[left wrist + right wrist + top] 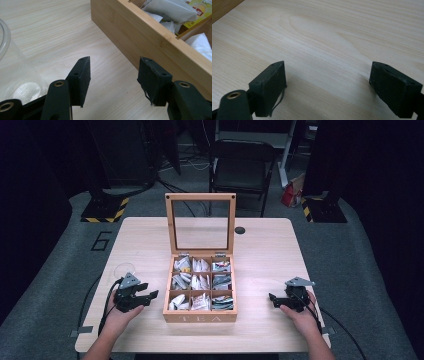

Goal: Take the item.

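Observation:
A wooden tea box (pixel 200 316) marked TEA stands in the middle of the table, its glass lid (pixel 200 197) raised upright at the back. Several compartments hold tea bags (pixel 201 282). My left gripper (pixel 150 296) rests on the table just left of the box, jaws open with nothing between them. In the left gripper view the left gripper (pixel 113 72) points at bare wood beside the box wall (pixel 140 37), with white tea bags (pixel 170 10) above it. My right gripper (pixel 272 299) sits right of the box, and the right gripper (pixel 328 75) stands wide open over bare tabletop.
A clear plastic cup (pixel 122 270) stands just behind the left gripper, and the cup (pixel 12 75) sits close to its left jaw. A small black disc (pixel 240 230) lies on the table's far side. A black chair (pixel 240 165) stands beyond the table.

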A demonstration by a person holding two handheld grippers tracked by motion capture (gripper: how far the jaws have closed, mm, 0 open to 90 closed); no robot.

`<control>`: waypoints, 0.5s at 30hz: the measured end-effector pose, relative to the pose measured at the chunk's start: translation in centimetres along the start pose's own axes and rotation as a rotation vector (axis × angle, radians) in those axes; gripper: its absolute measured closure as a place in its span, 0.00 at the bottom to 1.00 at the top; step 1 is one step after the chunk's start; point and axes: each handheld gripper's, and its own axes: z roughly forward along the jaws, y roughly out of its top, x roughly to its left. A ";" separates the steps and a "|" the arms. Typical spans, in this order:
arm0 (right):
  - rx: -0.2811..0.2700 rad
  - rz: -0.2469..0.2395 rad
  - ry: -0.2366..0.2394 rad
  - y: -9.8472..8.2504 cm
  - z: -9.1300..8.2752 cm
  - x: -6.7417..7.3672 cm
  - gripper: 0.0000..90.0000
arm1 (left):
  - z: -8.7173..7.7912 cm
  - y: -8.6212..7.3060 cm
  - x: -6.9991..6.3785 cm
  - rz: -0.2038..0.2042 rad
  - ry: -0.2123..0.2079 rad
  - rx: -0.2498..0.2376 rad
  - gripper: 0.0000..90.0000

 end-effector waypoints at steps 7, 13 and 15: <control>0.000 0.000 0.000 0.0 0.0 0.0 0.15 | -0.3 0.6 -0.2 -0.018 -0.019 -0.024 0.50; 0.000 0.000 0.000 0.0 0.0 0.0 0.15 | -0.5 1.3 -0.2 -0.025 -0.024 -0.032 0.51; 0.000 0.000 0.000 0.0 0.0 0.0 0.15 | -0.5 1.6 -0.2 -0.023 -0.021 -0.033 0.51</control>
